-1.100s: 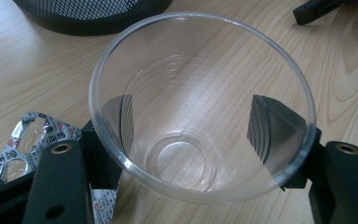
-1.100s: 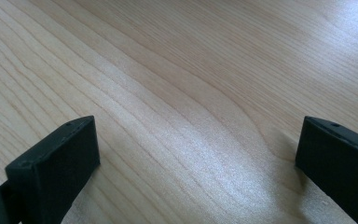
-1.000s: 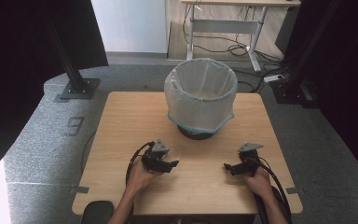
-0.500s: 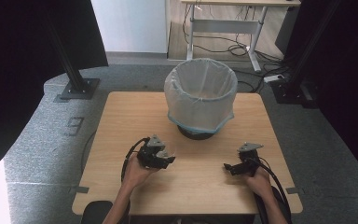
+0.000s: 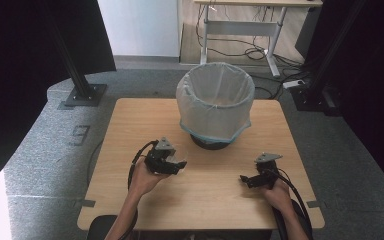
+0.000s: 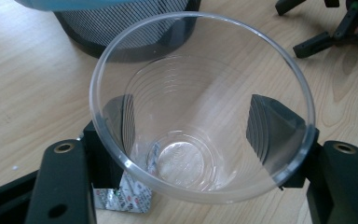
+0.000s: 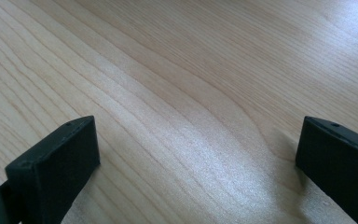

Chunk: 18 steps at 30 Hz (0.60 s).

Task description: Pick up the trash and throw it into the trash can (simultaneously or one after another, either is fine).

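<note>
Clear plastic cup (image 6: 200, 107) sits clamped in my left gripper (image 5: 172, 164), jaws narrowed onto its ribbed walls, mouth toward the cam. It's thin, see-thru, tapered to a small round base w/ concentric rings. Seen from the high view, cup and gripper sit over the table (image 5: 130, 125), left of centre, near the bin (image 5: 216, 100).

Step in hand, I'd say: cup picked up and on its way to the bin. Next move prob needs a carry up over the rim, then releasing it inside; the rim stands tall, so clearance matters.

Bin is black wire mesh w/ a white, thin bag liner folded over the rim, blue band round it. A small printed foil sachet (image 6: 126, 196) lies on the wood under the cup.

Right gripper (image 5: 252, 179) rests near the table's right front, jaws wide, nothing betw them. Tabletop is pale wood, fine grain.
</note>
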Each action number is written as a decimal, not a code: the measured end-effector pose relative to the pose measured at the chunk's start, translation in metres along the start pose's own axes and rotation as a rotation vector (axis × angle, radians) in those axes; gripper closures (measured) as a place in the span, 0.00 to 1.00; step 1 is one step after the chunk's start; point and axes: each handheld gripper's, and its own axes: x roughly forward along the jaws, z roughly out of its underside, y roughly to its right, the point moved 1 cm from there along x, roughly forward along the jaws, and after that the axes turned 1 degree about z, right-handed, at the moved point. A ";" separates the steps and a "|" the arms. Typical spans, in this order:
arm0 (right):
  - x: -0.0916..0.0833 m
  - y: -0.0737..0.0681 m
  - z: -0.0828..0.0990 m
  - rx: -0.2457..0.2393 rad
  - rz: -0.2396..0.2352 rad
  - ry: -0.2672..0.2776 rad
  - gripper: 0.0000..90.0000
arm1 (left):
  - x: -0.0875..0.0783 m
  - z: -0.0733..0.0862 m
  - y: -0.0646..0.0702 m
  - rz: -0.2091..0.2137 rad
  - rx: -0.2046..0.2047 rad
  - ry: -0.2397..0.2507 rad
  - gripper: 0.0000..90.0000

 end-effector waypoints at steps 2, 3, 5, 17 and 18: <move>0.000 0.000 0.000 -0.002 0.000 0.001 0.00 | -0.002 -0.003 -0.001 -0.003 -0.005 0.002 0.36; 0.000 0.000 0.000 -0.002 0.000 0.001 0.00 | -0.003 -0.004 -0.002 -0.005 -0.007 0.003 0.36; 0.000 0.000 0.000 -0.002 -0.001 0.001 0.00 | -0.006 -0.007 -0.004 -0.008 -0.009 0.001 0.36; 0.000 0.000 0.000 -0.003 -0.002 0.001 0.00 | -0.022 -0.027 -0.011 -0.025 -0.004 -0.017 0.37; 0.000 -0.001 0.000 -0.003 -0.003 0.002 0.00 | -0.023 -0.029 -0.011 -0.027 -0.003 -0.019 0.37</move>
